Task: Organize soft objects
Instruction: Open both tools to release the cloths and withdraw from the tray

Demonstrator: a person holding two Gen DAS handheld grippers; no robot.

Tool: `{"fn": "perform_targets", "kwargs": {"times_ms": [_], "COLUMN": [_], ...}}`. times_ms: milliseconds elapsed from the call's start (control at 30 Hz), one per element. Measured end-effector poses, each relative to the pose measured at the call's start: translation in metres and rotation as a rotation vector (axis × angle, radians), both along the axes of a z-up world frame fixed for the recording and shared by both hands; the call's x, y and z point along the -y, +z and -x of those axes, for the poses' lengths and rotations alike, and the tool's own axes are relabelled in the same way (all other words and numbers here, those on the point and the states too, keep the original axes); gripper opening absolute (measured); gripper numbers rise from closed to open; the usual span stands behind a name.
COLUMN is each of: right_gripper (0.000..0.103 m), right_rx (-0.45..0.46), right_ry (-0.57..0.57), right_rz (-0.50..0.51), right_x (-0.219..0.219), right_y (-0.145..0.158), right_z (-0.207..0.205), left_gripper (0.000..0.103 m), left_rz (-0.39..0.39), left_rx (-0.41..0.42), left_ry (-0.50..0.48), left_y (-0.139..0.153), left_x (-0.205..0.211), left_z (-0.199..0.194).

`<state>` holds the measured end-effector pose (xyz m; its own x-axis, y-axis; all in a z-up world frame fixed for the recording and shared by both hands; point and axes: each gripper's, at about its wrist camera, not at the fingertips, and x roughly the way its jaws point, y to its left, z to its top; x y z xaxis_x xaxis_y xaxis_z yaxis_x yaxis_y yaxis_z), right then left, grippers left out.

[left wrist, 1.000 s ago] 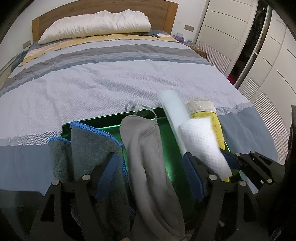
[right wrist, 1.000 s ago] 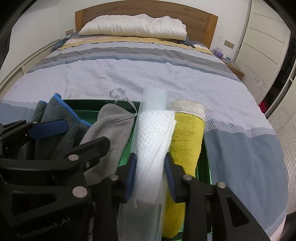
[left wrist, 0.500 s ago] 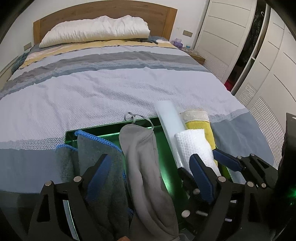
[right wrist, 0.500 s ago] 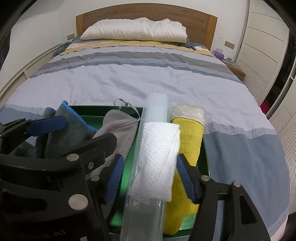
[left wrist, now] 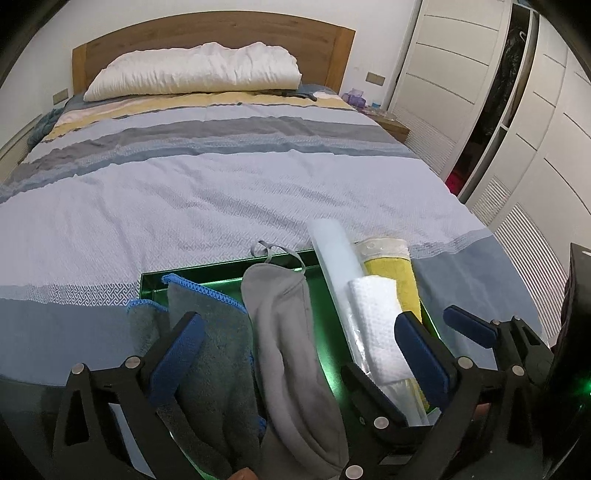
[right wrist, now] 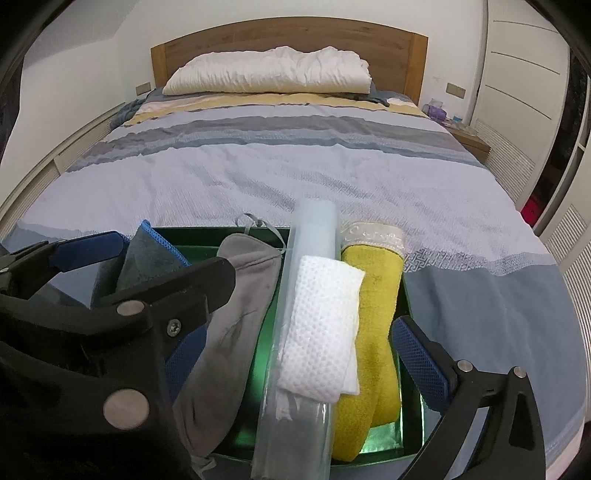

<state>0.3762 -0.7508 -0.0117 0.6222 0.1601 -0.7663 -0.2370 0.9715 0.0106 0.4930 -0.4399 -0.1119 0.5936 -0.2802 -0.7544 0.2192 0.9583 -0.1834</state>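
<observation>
White pillow [left wrist: 192, 70] against wooden headboard [left wrist: 207, 31], white wardrobe [left wrist: 461, 85] alongside.

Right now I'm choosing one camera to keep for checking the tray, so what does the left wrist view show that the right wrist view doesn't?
Only the left wrist view: the dark grey towel largely unhidden.

Only the right wrist view: the yellow cloth full length, and the tray's near rim.

Both: the green tray, grey pouch, white cloth on its clear bag, and both grippers, jaws opening, gripping nothing.
</observation>
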Motion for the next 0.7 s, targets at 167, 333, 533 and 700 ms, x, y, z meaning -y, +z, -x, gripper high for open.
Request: {"fn": "perform_targets", "kwargs": {"times_ms": [167, 333, 533, 700], "right_gripper": [0.102, 0.102, 0.102, 0.103], "right_rx": [0.015, 0.026, 0.023, 0.022], "right_ry": [0.001, -0.022, -0.074, -0.116], "right_rz": [0.002, -0.009, -0.015, -0.022], "right_x": [-0.001, 0.001, 0.009, 0.015], "right_y": [0.004, 0.007, 0.006, 0.008], "right_z": [0.005, 0.011, 0.017, 0.024], "left_gripper": [0.101, 0.101, 0.101, 0.101], "left_rz": [0.007, 0.007, 0.014, 0.01], "left_rx": [0.004, 0.011, 0.016, 0.012], "left_ry": [0.002, 0.017, 0.046, 0.055], "left_y": [0.005, 0.01, 0.017, 0.021], "left_x": [-0.001, -0.001, -0.004, -0.005], "left_z": [0.002, 0.005, 0.007, 0.013]}}
